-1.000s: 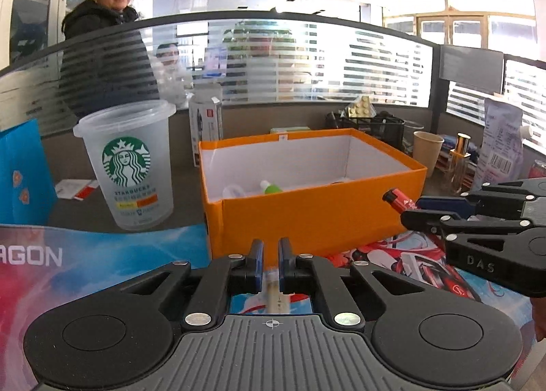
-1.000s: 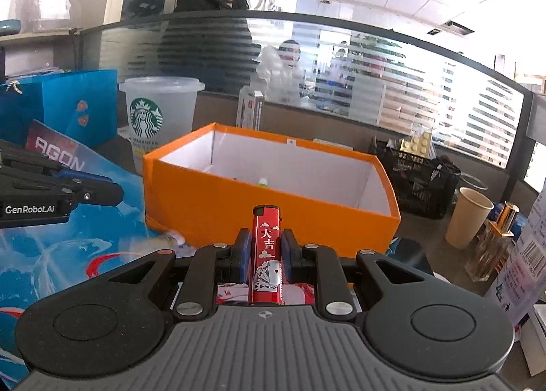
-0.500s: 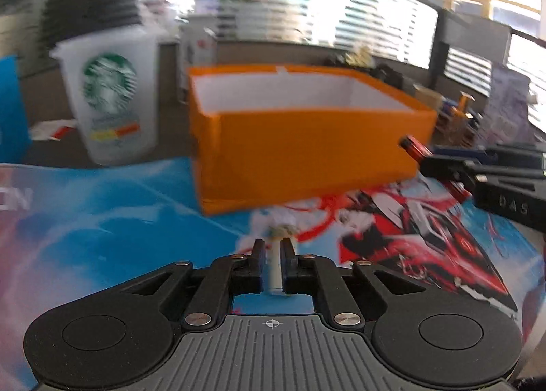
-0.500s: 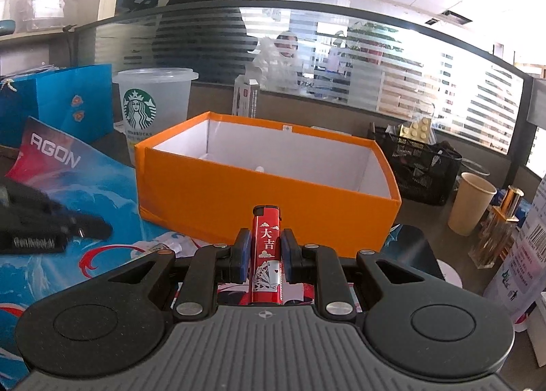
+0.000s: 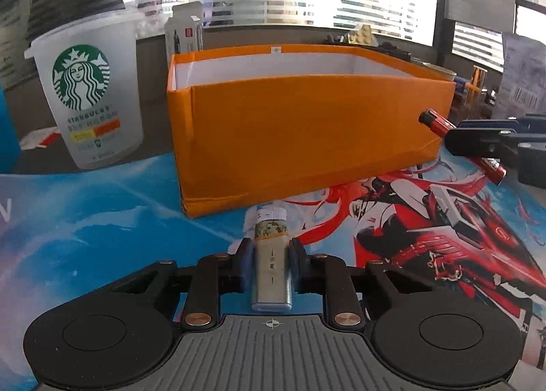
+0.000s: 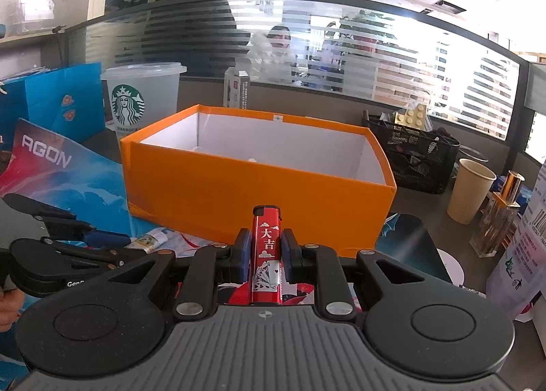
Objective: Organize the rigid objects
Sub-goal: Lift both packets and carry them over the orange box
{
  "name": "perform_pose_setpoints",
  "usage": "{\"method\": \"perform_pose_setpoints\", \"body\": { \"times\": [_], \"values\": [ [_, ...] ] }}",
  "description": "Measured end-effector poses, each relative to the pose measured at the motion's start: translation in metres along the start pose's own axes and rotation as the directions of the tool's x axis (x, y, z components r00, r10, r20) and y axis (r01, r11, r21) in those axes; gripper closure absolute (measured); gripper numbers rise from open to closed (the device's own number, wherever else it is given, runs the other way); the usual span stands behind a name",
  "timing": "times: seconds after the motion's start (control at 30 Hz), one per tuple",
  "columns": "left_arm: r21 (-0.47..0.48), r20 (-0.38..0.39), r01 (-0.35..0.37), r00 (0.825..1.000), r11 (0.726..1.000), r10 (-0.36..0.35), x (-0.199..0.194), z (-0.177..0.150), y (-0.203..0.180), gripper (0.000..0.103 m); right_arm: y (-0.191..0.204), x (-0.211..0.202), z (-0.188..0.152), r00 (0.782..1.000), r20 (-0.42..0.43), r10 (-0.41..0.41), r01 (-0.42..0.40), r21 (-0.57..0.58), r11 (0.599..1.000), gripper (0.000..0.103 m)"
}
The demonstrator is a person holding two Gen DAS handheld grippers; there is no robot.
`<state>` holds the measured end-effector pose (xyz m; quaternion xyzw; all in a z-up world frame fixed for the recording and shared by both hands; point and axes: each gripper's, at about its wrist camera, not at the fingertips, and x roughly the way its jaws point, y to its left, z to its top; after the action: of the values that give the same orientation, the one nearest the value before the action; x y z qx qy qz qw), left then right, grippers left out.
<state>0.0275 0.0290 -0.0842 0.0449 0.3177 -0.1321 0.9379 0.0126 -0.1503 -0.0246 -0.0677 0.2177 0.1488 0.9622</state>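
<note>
A small pale tube (image 5: 271, 264) with a white cap lies on the printed mat in front of the orange box (image 5: 307, 138). My left gripper (image 5: 271, 247) is low over the mat and straddles the tube. Its jaws are opening, and the pads stand close beside the tube without clearly pressing on it. My right gripper (image 6: 264, 237) is shut on a red lighter (image 6: 266, 254), held level in front of the orange box (image 6: 256, 193). The left wrist view shows that red lighter (image 5: 438, 121) at the box's right corner. The right wrist view shows the left gripper (image 6: 116, 247) by the tube (image 6: 150, 241).
A Starbucks cup (image 5: 88, 97) stands left of the box. A blue bag (image 6: 61, 101) is far left. To the right stand a black mesh basket (image 6: 416, 159), a paper cup (image 6: 471, 189) and a perfume bottle (image 6: 501, 213). A person (image 6: 194, 15) stands behind the glass partition.
My left gripper has sunk toward the mat and come over the tube, and its jaws have parted from shut. The right gripper keeps still with the red lighter.
</note>
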Motion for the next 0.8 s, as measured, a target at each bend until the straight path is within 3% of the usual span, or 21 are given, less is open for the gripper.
{"method": "perform_pose_setpoints", "body": {
  "times": [0.2, 0.5, 0.8],
  "values": [
    [-0.017, 0.012, 0.01, 1.0, 1.0, -0.01, -0.012, 0.007, 0.002, 0.083, 0.0, 0.0, 0.001, 1.0, 0.004, -0.003, 0.003, -0.005, 1.0, 0.086],
    [-0.025, 0.157, 0.051, 0.986, 0.998, -0.046, -0.067, 0.043, 0.003, 0.083, 0.002, -0.008, 0.017, 0.998, 0.06, -0.003, 0.004, -0.019, 1.0, 0.086],
    [-0.017, 0.265, 0.035, 0.964, 0.999, -0.03, -0.074, 0.095, 0.005, 0.083, -0.004, -0.008, 0.052, 0.988, 0.155, 0.009, -0.007, -0.014, 1.0, 0.086]
  ]
}}
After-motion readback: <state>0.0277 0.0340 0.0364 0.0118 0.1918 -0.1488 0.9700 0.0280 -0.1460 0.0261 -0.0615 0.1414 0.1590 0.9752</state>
